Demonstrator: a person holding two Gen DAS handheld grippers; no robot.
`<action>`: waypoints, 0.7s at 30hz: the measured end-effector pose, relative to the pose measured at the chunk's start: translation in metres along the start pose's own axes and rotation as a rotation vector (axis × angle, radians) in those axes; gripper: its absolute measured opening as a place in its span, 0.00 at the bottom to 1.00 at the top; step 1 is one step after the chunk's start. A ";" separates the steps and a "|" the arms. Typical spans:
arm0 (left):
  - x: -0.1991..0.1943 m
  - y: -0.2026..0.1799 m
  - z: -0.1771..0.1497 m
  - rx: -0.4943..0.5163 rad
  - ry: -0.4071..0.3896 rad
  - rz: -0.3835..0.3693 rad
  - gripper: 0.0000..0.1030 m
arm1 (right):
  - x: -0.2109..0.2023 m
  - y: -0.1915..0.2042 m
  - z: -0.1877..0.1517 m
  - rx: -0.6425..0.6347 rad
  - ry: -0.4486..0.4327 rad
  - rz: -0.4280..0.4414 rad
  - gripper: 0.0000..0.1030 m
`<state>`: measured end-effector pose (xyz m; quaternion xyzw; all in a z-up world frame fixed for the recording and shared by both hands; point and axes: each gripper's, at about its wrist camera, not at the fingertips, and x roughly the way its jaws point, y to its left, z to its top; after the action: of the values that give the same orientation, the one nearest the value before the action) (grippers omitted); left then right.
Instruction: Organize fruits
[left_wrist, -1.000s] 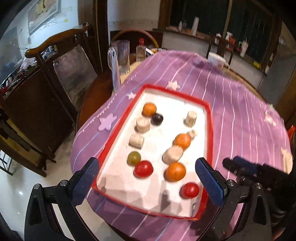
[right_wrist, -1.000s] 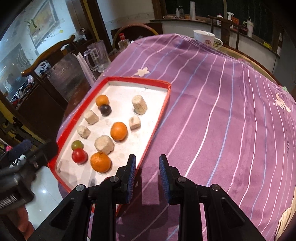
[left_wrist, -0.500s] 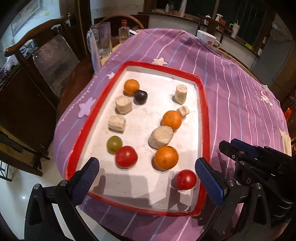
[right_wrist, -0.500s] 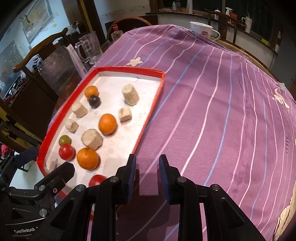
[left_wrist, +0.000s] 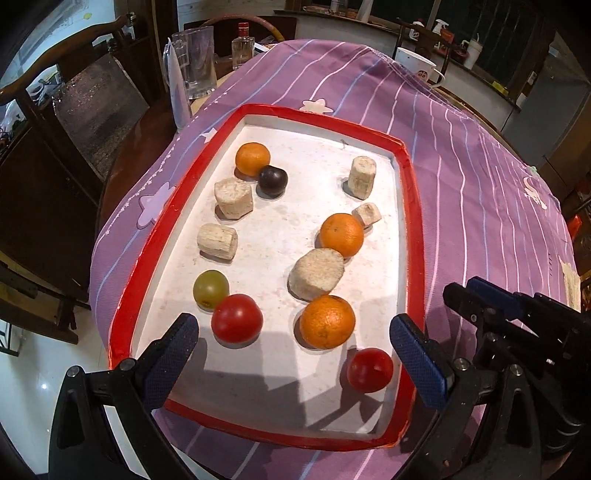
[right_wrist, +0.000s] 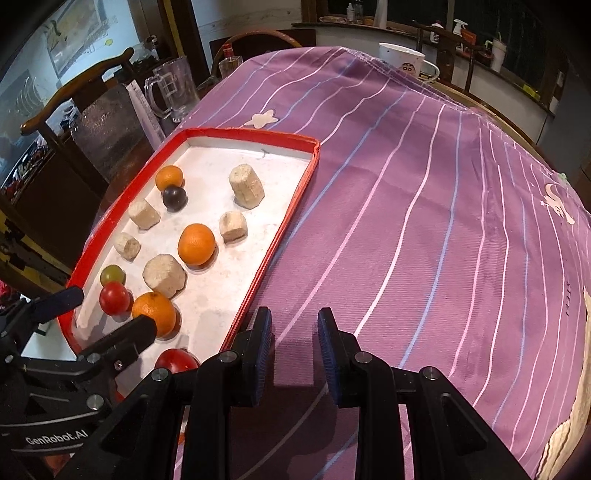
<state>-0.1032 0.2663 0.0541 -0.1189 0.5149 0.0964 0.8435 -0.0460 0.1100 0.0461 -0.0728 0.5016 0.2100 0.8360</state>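
The left gripper (left_wrist: 293, 350) hangs over the near end of the tray (left_wrist: 412, 229) with its blue-padded fingers spread wide and nothing between them; neither pad touches any fruit. The right gripper (right_wrist: 294, 354) sits over the purple striped tablecloth (right_wrist: 424, 229), just off the tray's right rim, its jaws drawn close with a narrow gap and holding nothing. The tray is a white-floored, red-rimmed rectangle lying near the cloth's left edge. In it are three oranges: one (left_wrist: 327, 322) at the near end, one (left_wrist: 341, 235) toward the right rim midway along, one (left_wrist: 253, 158) near the far left corner, touching a dark plum (left_wrist: 272, 181). Two red tomatoes lie near the near edge, the larger (left_wrist: 236, 318) on the left side just beside a green fruit (left_wrist: 211, 289), the smaller (left_wrist: 370, 369) by the near right corner. Five pale, rough cylindrical chunks are scattered among them; the biggest (left_wrist: 316, 273) lies between the two right-hand oranges, touching or nearly touching both. The larger tomato and the near orange lie just ahead of the left gripper, between the lines of its spread fingers; the smaller tomato lies just inside its right finger. Past the tray's far left corner stand a glass mug (left_wrist: 194, 62) and a small bottle (left_wrist: 242, 44); a white cup (left_wrist: 417, 68) stands at the cloth's far edge.
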 end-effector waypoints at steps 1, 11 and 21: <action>0.000 0.001 0.000 -0.002 0.001 0.000 1.00 | 0.002 0.001 0.000 -0.006 0.007 0.000 0.28; 0.006 0.011 -0.001 -0.023 0.014 0.015 1.00 | 0.015 0.017 -0.001 -0.135 0.039 -0.015 0.28; 0.002 0.015 -0.010 -0.020 0.007 0.018 1.00 | 0.025 0.022 0.004 -0.214 0.057 -0.029 0.28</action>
<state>-0.1146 0.2775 0.0465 -0.1230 0.5180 0.1089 0.8394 -0.0422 0.1383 0.0281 -0.1750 0.4987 0.2482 0.8119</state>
